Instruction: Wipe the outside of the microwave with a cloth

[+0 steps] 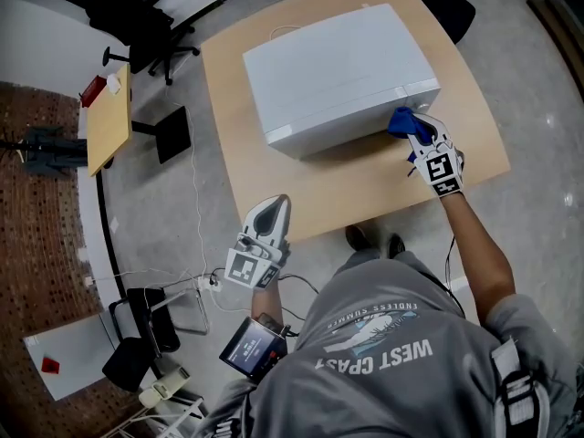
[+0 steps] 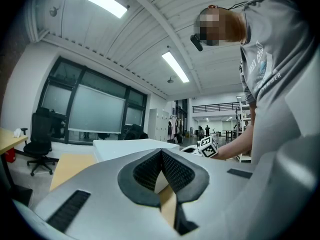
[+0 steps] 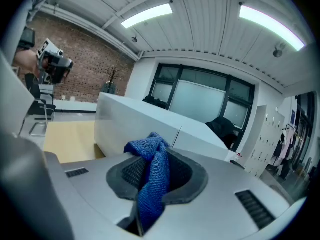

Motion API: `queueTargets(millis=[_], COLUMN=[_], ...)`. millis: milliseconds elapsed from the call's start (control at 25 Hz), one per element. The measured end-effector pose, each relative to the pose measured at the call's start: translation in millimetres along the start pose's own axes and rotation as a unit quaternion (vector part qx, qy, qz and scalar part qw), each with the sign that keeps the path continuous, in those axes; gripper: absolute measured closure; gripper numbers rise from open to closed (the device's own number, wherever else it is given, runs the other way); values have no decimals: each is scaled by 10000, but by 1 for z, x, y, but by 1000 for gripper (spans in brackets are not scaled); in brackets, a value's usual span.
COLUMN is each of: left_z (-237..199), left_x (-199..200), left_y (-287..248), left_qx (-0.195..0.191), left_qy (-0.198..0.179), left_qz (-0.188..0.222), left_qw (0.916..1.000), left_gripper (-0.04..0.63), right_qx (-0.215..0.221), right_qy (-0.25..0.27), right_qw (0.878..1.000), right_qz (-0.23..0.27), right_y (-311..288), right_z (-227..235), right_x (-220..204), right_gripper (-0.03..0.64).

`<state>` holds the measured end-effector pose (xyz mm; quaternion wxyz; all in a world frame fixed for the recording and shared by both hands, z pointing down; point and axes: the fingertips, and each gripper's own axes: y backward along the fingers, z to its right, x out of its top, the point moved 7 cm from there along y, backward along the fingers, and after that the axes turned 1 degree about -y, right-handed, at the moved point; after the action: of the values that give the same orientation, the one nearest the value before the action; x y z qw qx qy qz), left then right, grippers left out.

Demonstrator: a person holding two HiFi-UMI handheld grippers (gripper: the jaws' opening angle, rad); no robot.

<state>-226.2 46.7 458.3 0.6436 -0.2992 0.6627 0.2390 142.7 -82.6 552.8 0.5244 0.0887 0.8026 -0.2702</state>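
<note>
Grips blue cloth (image 1: 401,119) in right claw (image 1: 415,130), fabric bunched between the pads and spilling over them. Holds it at near right corner of white microwave (image 1: 338,71); cannot tell if touching. Shows microwave mid counter (image 1: 365,185). Holds left claw (image 1: 274,206) closed, empty, off counter's near left edge, well apart from microwave.

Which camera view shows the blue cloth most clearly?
The right gripper view: the blue cloth sits pinched between the jaws, its weave clear. The head view shows only a small blue patch by the microwave. The left gripper view misses it.
</note>
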Motion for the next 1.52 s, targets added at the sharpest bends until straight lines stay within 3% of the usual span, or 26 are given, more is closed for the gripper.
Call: queueTargets(millis=[160, 360, 600, 1000, 1520], left_z=[-19, -39, -46, -55, -58], left_x=[9, 22, 38, 39, 30], left_y=[-3, -9, -29, -71, -98], left_qx=[-51, -221, -418, -411, -406], left_qy=[-80, -193, -159, -127, -66], left_qz=[197, 402, 546, 484, 362], left_qw=[9998, 9988, 9975, 9979, 9985], left_gripper=[572, 572, 572, 572, 572], right_qx=[-201, -576, -586, -275, -18], right_qy=[-125, 210, 432, 331, 156], right_qw=[9984, 9931, 9944, 9988, 9974], right_qz=[508, 1002, 762, -243, -705], right_y=[28, 32, -9, -108, -146], right_z=[17, 70, 126, 177, 186], right_x=[54, 133, 180, 139, 90], right_gripper=[548, 548, 548, 548, 548])
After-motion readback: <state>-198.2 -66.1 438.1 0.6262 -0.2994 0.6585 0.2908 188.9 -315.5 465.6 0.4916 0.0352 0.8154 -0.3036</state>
